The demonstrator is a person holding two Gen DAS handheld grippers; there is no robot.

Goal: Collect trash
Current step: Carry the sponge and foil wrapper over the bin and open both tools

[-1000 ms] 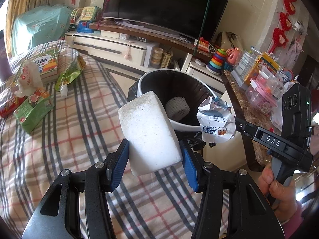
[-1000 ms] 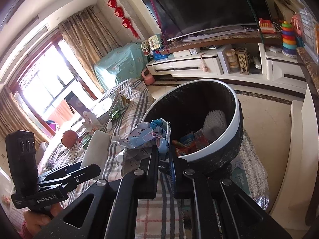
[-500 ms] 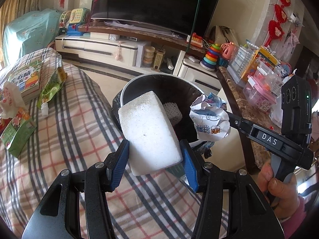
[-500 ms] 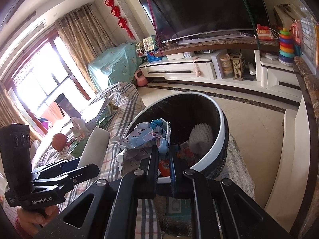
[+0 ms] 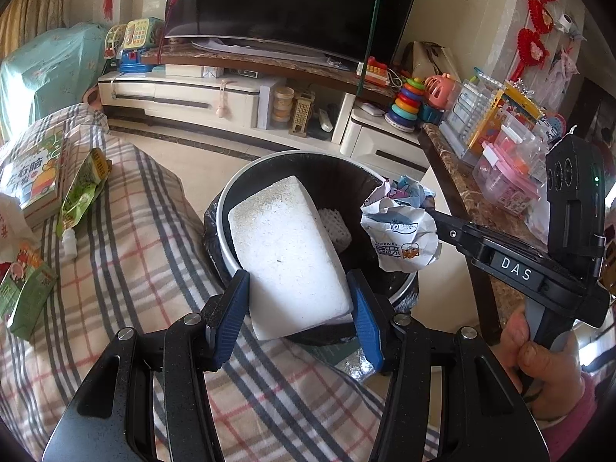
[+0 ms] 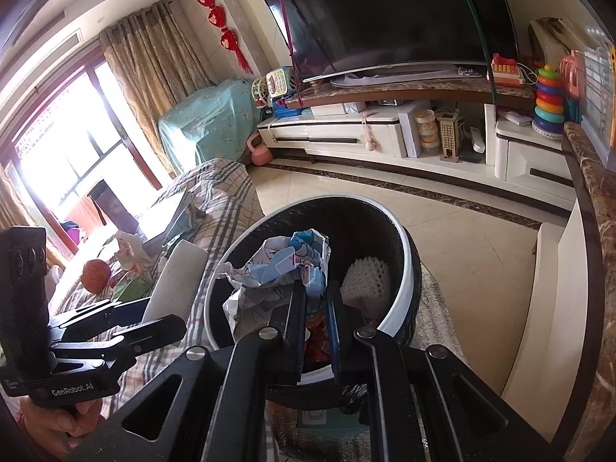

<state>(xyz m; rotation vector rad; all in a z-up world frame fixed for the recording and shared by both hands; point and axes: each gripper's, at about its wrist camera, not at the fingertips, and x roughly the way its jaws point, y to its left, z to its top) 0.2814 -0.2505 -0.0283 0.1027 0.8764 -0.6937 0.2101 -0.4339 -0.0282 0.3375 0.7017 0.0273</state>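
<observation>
A dark television [image 5: 292, 4] stands on a long white cabinet [image 5: 181, 96] along the far wall; toys crowd the cabinet top, among them a ring stacker [image 5: 404, 106]. Nearer, a bed under a plaid blanket [image 5: 127, 254] fills the left side of the left wrist view; a picture book [image 5: 32, 177] lies at the blanket's far left edge, a green snack packet [image 5: 82, 188] just beside it, and a green carton [image 5: 25, 300] lower along the same edge. In the right wrist view an orange ball [image 6: 96, 275] rests further back on the blanket. A round bin [image 5: 231, 208] with a pale rim and a black liner stands on the floor against the corner of the bed; a white foam net [image 6: 365, 277] and bright wrappers lie inside it.

The left gripper [image 5: 300, 308] holds a white foam block [image 5: 287, 254] by its lower end, the blue pads pressed on both sides at a middling spread; the block tilts forward and reaches over the near rim of the bin. The right gripper [image 6: 316, 294], held in a hand [image 5: 535, 350] at the right edge, has its fingers drawn narrow, pinching a crumpled paper wrapper [image 5: 400, 231]; the wrapper hangs above the bin's right rim, just beside the block and apart from it.
</observation>
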